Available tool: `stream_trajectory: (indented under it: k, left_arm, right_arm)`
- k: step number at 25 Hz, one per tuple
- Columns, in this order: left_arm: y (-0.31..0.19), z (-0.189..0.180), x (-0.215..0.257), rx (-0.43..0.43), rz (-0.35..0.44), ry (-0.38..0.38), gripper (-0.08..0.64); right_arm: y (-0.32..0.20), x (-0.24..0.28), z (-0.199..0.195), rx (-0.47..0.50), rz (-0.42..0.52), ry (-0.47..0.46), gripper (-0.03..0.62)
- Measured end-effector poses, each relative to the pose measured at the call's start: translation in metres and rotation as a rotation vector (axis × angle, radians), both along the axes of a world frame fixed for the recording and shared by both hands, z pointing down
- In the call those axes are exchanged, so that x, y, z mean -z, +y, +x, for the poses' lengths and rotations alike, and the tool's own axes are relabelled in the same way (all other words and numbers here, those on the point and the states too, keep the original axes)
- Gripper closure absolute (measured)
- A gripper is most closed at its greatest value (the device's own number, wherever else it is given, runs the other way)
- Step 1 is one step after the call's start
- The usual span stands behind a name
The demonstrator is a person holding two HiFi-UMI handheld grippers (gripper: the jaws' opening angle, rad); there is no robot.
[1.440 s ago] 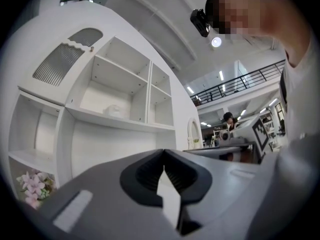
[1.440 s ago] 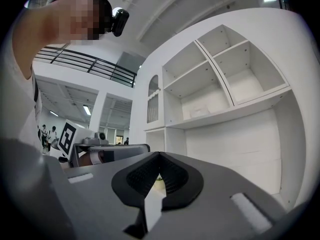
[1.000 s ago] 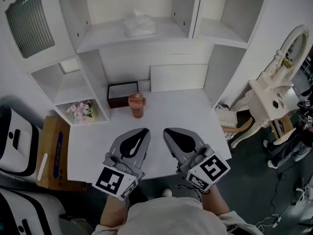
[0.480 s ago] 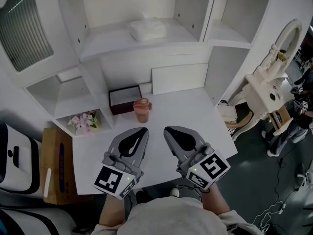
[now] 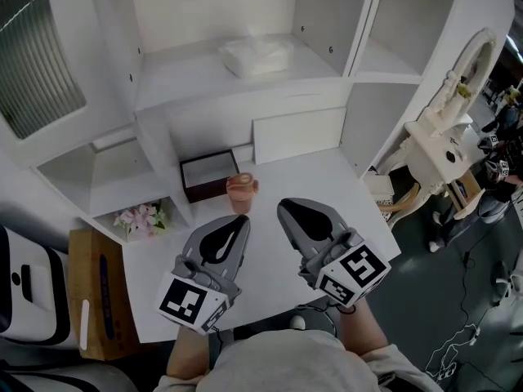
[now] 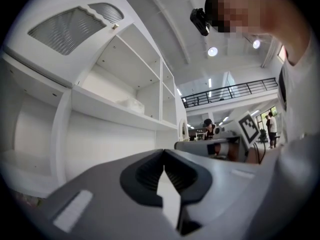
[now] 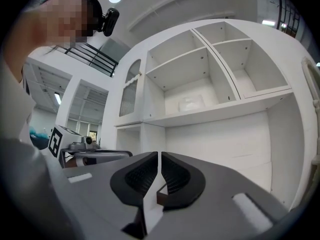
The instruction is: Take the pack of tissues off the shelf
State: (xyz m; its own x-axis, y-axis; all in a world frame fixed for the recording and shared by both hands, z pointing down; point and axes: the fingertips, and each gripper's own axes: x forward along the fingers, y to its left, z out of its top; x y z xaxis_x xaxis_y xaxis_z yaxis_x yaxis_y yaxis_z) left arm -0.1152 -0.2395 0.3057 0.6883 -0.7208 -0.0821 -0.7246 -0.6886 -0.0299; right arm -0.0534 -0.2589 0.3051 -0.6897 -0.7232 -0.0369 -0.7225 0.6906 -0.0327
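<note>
The pack of tissues (image 5: 256,55), white and soft, lies on the upper middle shelf of the white shelf unit (image 5: 163,96). It also shows small in the left gripper view (image 6: 131,104) and the right gripper view (image 7: 191,103). Both grippers hover level over the white desk (image 5: 343,186), well short of and below the pack. My left gripper (image 5: 243,219) (image 6: 163,152) is shut and empty. My right gripper (image 5: 283,207) (image 7: 158,154) has just been opening: a thin slit shows between its tips, with nothing in it.
A pinkish cup (image 5: 241,190) and a dark open box (image 5: 210,174) stand on the desk ahead of the grippers. A white board (image 5: 298,135) leans at the back. Flowers (image 5: 143,217) sit in a low left compartment. A white mirror stand (image 5: 458,113) is at the right.
Both grippers have moved forward together towards the shelf unit, and the shelves now sit closer and lower in the head view. The right gripper's tips have parted slightly.
</note>
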Motion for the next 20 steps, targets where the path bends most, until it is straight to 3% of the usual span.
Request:
stream_trajectory:
  k: [20]
  left_arm:
    - [-0.026,-0.016,0.002,-0.111,-0.003,0.018,0.56]
  right_arm:
    - [-0.077,0.093,0.007,-0.144,0.107,0.02,0.469]
